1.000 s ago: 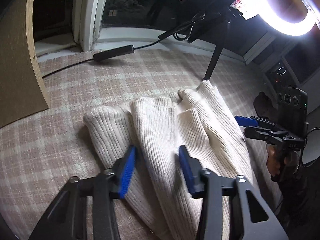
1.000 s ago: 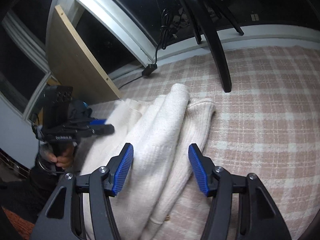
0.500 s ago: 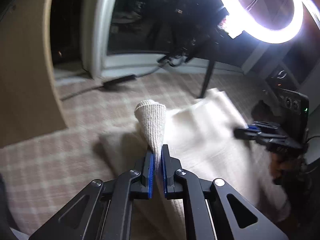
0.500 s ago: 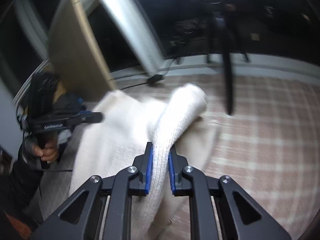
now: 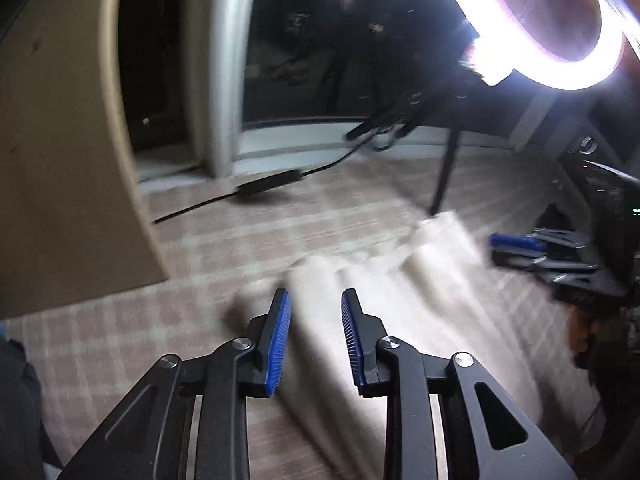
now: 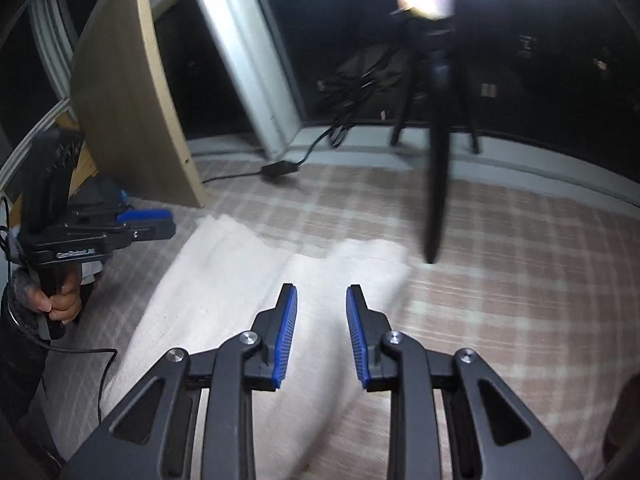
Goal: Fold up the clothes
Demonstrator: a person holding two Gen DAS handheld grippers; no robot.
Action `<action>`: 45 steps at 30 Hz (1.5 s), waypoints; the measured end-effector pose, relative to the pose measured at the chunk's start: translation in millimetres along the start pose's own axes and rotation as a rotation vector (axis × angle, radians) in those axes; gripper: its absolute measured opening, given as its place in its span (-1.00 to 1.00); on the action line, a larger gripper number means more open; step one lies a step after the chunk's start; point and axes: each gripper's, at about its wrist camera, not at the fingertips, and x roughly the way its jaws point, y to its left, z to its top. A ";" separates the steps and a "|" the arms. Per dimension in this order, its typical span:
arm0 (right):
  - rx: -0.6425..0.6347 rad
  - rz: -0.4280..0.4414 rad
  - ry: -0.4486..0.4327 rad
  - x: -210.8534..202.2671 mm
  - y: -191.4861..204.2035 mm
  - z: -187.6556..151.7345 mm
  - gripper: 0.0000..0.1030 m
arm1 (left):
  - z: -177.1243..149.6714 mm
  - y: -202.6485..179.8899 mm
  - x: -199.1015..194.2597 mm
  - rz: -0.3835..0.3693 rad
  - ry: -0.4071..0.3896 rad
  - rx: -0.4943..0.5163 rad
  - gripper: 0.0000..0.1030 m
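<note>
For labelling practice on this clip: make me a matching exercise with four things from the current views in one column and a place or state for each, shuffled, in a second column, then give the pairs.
Things
1. cream ribbed knit sweater
2. left tool
3. glowing white ring light
4. black tripod leg

Places or states
A. open, blue pads apart, holding nothing
B. foot planted on the plaid cover just beyond the far end of the knit
C. lying on the pink plaid cover
D. high up, in front of the dark window

Pairs: 1-C, 2-A, 3-D, 4-B
</note>
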 end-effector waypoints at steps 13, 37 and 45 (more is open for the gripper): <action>0.055 -0.100 0.013 -3.7 -2.7 -2.2 -0.03 | -1.9 0.6 4.8 0.128 0.037 -0.094 0.23; 0.066 -0.120 0.043 16.2 -12.4 -5.0 0.13 | -6.1 0.5 -1.7 0.196 0.035 -0.062 0.36; 0.036 -0.139 -0.052 -22.1 -10.5 -10.4 0.30 | -29.5 29.8 -56.1 0.232 0.062 -0.089 0.33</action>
